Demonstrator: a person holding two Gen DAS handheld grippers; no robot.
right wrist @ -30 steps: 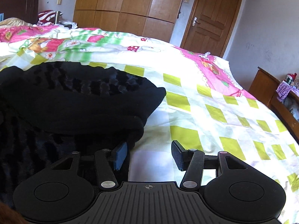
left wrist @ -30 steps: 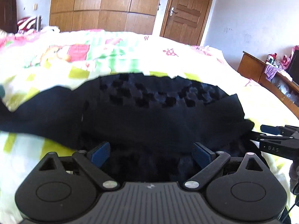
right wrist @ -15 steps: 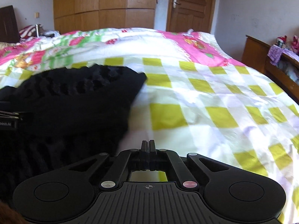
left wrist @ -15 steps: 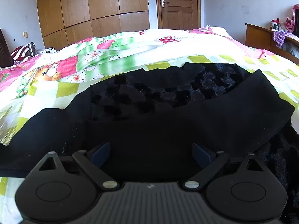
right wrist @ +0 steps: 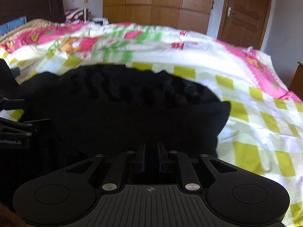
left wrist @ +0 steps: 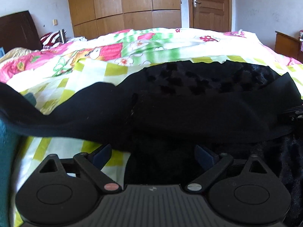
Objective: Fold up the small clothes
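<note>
A black garment with a fuzzy checked-texture panel (left wrist: 189, 102) lies on the patterned bedspread (left wrist: 132, 53); it also shows in the right wrist view (right wrist: 123, 109). My left gripper (left wrist: 153, 155) is open, its blue pads straddling the garment's near edge. My right gripper (right wrist: 151, 157) is nearly closed over the garment's near right part; whether cloth is pinched between the pads is hidden. The right gripper's tip shows at the right edge of the left wrist view (left wrist: 293, 113), and the left gripper shows at the left of the right wrist view (right wrist: 17, 132).
A teal cloth (left wrist: 7, 151) lies at the left edge. A wooden wardrobe (left wrist: 128, 9) and a door (left wrist: 210, 5) stand behind the bed. A wooden cabinet (left wrist: 286, 43) is at the right. A dark headboard (right wrist: 32, 3) is at the far left.
My right gripper shut from open, then moved left over the black garment. My left gripper stayed open at the garment's near edge while its view swung left.
</note>
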